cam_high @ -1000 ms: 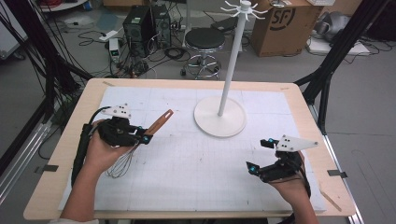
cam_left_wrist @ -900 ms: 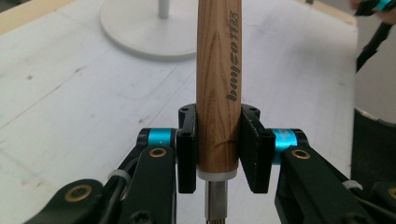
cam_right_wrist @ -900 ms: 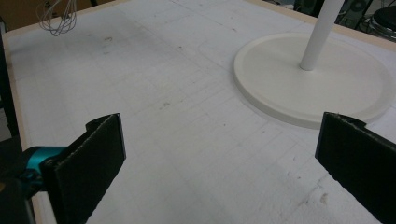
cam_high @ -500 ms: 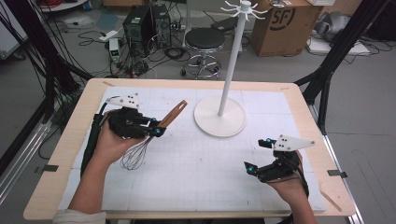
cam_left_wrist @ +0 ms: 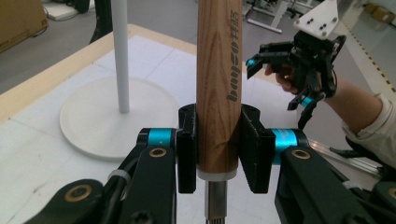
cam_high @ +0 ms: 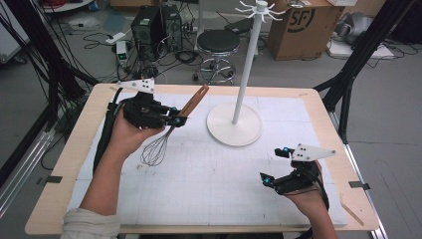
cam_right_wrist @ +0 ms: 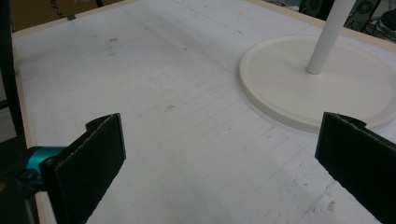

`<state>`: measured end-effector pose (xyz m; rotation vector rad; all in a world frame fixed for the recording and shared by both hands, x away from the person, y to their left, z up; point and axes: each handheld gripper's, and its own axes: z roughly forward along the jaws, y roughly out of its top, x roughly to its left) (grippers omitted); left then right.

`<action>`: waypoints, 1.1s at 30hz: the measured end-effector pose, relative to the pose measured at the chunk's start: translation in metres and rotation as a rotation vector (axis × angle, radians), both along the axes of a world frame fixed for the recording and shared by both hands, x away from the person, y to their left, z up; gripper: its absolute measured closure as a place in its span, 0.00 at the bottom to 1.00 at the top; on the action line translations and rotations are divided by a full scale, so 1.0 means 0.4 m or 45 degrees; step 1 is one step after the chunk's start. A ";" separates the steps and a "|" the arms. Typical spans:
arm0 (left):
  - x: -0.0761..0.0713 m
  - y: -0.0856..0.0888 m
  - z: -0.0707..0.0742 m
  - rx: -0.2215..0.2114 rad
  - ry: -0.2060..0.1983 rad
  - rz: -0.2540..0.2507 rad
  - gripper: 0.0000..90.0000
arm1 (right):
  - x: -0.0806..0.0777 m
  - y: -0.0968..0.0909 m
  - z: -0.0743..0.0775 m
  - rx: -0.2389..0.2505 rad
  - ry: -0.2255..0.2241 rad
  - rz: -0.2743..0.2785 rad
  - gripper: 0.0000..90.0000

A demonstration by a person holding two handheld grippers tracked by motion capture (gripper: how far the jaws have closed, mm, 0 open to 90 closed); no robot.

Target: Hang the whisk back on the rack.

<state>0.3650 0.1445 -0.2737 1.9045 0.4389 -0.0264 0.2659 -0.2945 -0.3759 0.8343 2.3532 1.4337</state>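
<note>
Whisk (cam_high: 164,137) clamped by wood handle in left gripper (cam_high: 171,119), near worktop's (cam_high: 64,169) far-left corner; right gripper (cam_high: 272,167) jaws apart, holding nothing, near right edge.

Even, diffuse overhead light is falling on the white table mat (cam_high: 214,174), casting only faint shadows. The high view is looking soft and grainy. The whisk handle (cam_left_wrist: 218,84) is showing sharply; the right gripper (cam_right_wrist: 219,158) jaws are blurring up close.

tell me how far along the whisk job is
Done: the left gripper is shut on the whisk by its wooden handle, apparently lifted off the table. In hand: it is held near the stand. Left, probably: hanging it on the top hooks. The right gripper is open.
</note>
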 end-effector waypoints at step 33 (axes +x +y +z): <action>0.116 -0.092 0.175 -0.126 -0.059 -0.070 0.78 | 0.002 0.021 -0.006 -0.032 0.006 0.035 0.01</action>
